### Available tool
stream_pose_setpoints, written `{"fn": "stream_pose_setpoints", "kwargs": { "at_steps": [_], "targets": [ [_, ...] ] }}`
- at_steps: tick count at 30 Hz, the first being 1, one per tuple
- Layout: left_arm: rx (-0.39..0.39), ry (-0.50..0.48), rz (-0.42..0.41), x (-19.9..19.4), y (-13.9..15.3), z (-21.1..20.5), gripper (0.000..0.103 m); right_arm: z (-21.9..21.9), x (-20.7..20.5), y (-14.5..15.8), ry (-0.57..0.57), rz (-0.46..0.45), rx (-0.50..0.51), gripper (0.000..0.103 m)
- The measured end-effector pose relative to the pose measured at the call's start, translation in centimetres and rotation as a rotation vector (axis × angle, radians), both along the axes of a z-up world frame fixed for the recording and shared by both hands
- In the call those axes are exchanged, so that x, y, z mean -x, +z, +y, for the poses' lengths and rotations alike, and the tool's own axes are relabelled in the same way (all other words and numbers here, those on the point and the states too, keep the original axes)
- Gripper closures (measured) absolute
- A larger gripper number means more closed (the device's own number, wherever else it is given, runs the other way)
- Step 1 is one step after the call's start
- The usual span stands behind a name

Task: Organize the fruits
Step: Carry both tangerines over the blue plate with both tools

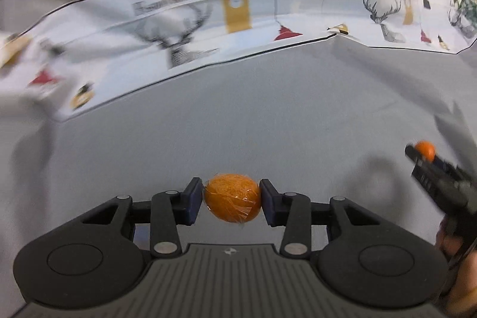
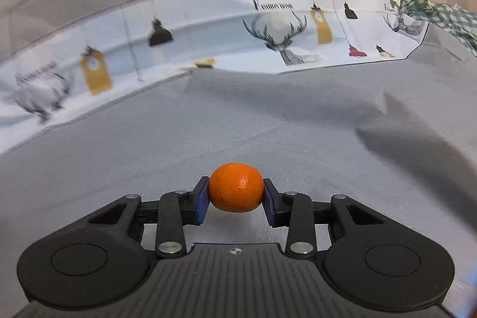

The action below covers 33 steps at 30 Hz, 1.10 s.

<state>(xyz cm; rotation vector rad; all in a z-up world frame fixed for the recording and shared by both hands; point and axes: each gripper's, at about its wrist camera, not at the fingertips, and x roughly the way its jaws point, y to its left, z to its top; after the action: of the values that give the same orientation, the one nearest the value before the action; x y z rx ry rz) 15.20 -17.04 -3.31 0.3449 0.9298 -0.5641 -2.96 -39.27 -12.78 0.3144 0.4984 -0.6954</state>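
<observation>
My left gripper [image 1: 232, 200] is shut on a plastic-wrapped orange fruit [image 1: 232, 196] and holds it above the grey cloth [image 1: 268, 115]. My right gripper [image 2: 235, 192] is shut on a bare orange tangerine [image 2: 236, 187], also above the grey cloth [image 2: 268, 124]. In the left wrist view the right gripper [image 1: 419, 152] shows at the right edge with its tangerine [image 1: 425, 149] at its tip, a hand behind it.
A white printed sheet with deer and clock drawings [image 1: 238, 14] lies across the far side of the cloth; it also shows in the right wrist view [image 2: 208, 29]. A green checked cloth [image 2: 441, 17] lies at the far right.
</observation>
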Motion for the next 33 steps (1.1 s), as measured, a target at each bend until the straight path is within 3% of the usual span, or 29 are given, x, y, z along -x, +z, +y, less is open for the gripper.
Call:
{"fn": "stream_pose_setpoints", "kwargs": {
  "at_steps": [7,13,18,26,33],
  "targets": [
    [-0.001,0.110,-0.017,8.5,5.0,11.0,0.057,10.0,8.0,7.6,0.270,-0.052,-0.118,0.065],
    [0.018,0.176,-0.026,14.9,6.5,18.1,0.057,18.1,11.1,11.8,0.511,-0.068,-0.208,0.065],
    [0.043,0.227,-0.089,19.3,7.2,22.6,0.057,23.9,12.5,14.3,0.671,-0.075,-0.106,0.065],
    [0.122,0.273,-0.130,22.8,8.3,26.1,0.057,27.5,14.4,16.5,0.720,-0.059,-0.009,0.065],
    [0.155,0.255,-0.158,23.8,9.0,26.5,0.057,28.3,15.4,16.8,0.710,-0.054,0.024,0.065]
  ]
}}
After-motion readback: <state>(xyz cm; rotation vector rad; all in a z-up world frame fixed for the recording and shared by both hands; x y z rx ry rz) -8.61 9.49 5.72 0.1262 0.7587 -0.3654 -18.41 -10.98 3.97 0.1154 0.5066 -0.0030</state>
